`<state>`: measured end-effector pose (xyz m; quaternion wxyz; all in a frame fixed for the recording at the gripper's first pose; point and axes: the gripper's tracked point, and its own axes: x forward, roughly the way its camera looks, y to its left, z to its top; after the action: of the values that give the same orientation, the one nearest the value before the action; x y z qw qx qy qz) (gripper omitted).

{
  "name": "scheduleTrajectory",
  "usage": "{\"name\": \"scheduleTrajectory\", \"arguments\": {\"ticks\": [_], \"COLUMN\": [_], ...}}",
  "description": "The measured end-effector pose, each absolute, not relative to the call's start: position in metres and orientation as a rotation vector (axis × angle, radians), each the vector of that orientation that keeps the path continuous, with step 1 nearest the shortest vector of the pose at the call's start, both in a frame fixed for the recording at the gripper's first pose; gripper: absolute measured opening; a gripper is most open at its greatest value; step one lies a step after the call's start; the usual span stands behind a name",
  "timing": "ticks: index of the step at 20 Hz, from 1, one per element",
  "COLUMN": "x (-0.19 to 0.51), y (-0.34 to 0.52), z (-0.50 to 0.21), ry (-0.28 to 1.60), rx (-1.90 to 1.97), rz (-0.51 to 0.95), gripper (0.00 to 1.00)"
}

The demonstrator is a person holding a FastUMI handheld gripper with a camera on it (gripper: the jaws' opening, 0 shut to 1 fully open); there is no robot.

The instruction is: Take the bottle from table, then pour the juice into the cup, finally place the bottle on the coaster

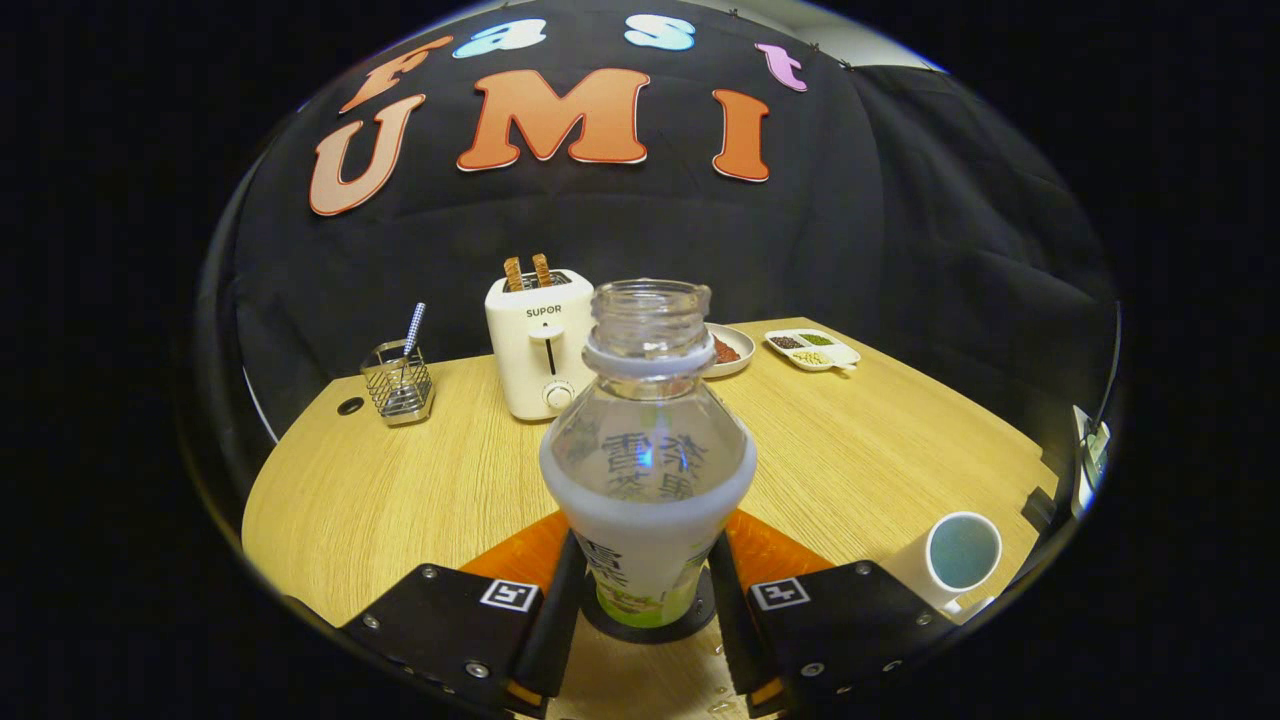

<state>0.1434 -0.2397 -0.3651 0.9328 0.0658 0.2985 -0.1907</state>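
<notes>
The bottle [647,470] stands upright between the fingers of the hand-held gripper [645,600], low in the middle of the frame, its base on a dark round coaster [645,628] with a few droplets on the wood just in front. The fingers flank the bottle's lower label closely; they look pressed to it on both sides, though I cannot be sure from here whether they grip or have begun to let go.

With the cap off, the clear upper part looking empty and the bottle already on the coaster, I judge this the last step, the set-down. What remains, I'd say, is to spread the fingers and back straight away without tipping the bottle.

The bottle is clear plastic with a threaded neck, a pale collar ring and a glossy wrap label. At lower right sits a white cup [960,555], smooth like ceramic, with pale liquid inside. The tabletop [400,480] is light wood grain. Beyond, toward the upper middle, a cream toaster [540,345] holds two slices.
</notes>
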Motion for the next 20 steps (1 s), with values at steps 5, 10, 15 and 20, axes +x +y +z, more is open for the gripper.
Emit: {"name": "scheduleTrajectory", "arguments": {"ticks": [5, 10, 15, 20], "x": [0.137, 0.133, 0.119, 0.100], "y": [-0.238, -0.234, -0.229, -0.206], "z": [-0.368, -0.369, -0.329, -0.225], "ry": [0.592, 0.584, 0.512, 0.372], "rx": [0.194, 0.176, 0.236, 0.178], "rz": [-0.395, -0.362, -0.343, -0.289], "gripper": [0.66, 0.97, 0.98, 0.98]}}
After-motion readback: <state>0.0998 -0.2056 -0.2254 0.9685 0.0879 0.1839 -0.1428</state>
